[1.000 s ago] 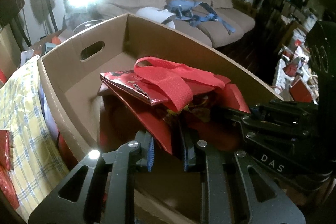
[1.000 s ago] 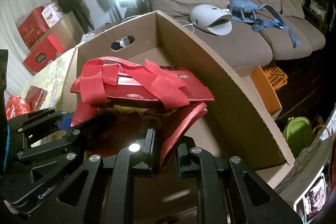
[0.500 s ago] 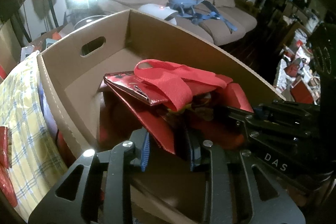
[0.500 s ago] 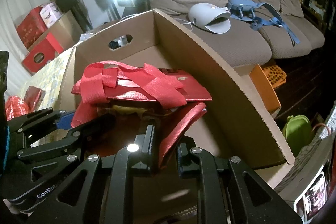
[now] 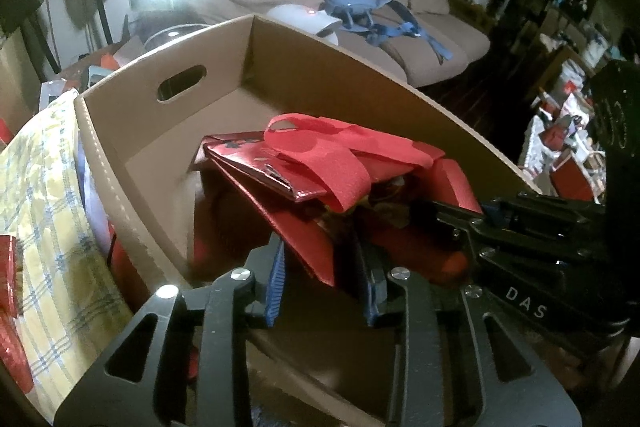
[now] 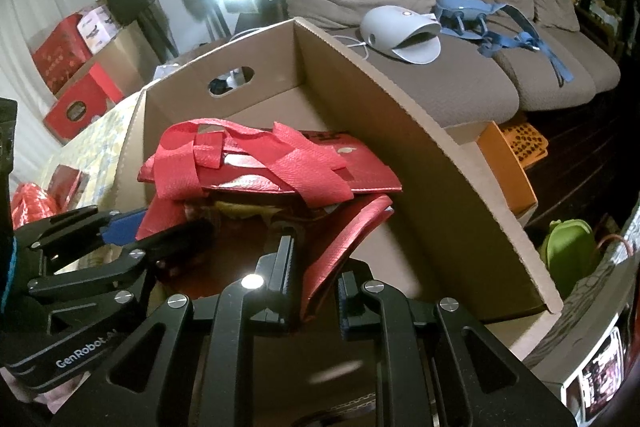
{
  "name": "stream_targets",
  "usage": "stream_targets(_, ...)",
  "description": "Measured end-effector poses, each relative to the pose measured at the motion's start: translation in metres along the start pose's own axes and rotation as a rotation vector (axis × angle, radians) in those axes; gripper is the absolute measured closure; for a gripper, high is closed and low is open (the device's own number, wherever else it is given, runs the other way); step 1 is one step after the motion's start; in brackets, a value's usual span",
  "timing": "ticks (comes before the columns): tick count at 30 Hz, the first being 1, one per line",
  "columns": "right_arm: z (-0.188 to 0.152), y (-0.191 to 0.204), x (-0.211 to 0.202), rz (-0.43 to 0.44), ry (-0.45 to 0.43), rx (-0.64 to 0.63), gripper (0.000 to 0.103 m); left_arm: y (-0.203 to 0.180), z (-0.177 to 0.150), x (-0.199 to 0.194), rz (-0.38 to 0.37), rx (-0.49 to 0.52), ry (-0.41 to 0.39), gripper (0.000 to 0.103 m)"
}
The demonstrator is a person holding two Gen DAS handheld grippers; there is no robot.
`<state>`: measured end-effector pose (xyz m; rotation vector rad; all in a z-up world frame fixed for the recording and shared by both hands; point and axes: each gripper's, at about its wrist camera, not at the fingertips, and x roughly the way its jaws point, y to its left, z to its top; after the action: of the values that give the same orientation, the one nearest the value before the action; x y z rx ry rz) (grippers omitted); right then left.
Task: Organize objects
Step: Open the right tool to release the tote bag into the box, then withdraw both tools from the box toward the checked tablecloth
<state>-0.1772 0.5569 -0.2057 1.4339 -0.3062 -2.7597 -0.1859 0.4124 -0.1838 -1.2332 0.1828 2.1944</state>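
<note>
A red shopping bag [image 5: 304, 171] with red webbing handles sits inside an open cardboard box [image 5: 132, 115], near its front end. My left gripper [image 5: 320, 279] has opened; its blue-padded fingers stand either side of the bag's near edge with a gap. My right gripper [image 6: 316, 279] has its fingers spread around the bag's right edge [image 6: 348, 231]. The bag [image 6: 256, 167] fills the middle of the right wrist view, inside the box [image 6: 420, 163]. Each gripper shows in the other's view, the right [image 5: 520, 223] and the left [image 6: 120, 231].
A beige sofa [image 6: 460, 67] behind the box holds a white device [image 6: 400, 31] and a blue harness [image 5: 372, 15]. A yellow checked cloth [image 5: 36, 187] lies left of the box. Red boxes [image 6: 68, 67] and an orange crate [image 6: 512, 155] stand around.
The bag has sunk lower into the box. My left gripper's fingers have spread apart off the bag's edge, and the right gripper's fingers have widened a little too.
</note>
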Motion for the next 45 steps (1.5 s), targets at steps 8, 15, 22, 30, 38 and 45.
stream_targets(8, 0.002, -0.002, -0.004, -0.004, -0.014, 0.016, 0.088, -0.001, 0.000, -0.005, 0.010, 0.012, -0.003, 0.073)
stream_targets(15, 0.002, -0.007, -0.007, -0.070, -0.034, 0.018, 0.081, 0.001, 0.001, -0.012, 0.046, 0.019, -0.018, 0.073)
stream_targets(22, 0.001, -0.003, -0.005, -0.067, -0.030, 0.004, 0.080, 0.000, -0.002, -0.010, 0.045, 0.023, -0.008, 0.073)
stream_targets(30, 0.003, -0.011, -0.010, -0.074, -0.046, 0.048, 0.065, 0.001, -0.002, -0.010, 0.041, 0.021, -0.013, 0.073)
stream_targets(38, 0.007, -0.022, -0.023, -0.081, -0.104, 0.098, 0.065, 0.006, -0.002, -0.013, 0.053, 0.012, -0.016, 0.073)
stream_targets(45, 0.008, -0.024, -0.024, -0.078, -0.111, 0.103, 0.065, 0.009, 0.001, -0.018, 0.062, 0.013, -0.032, 0.073)
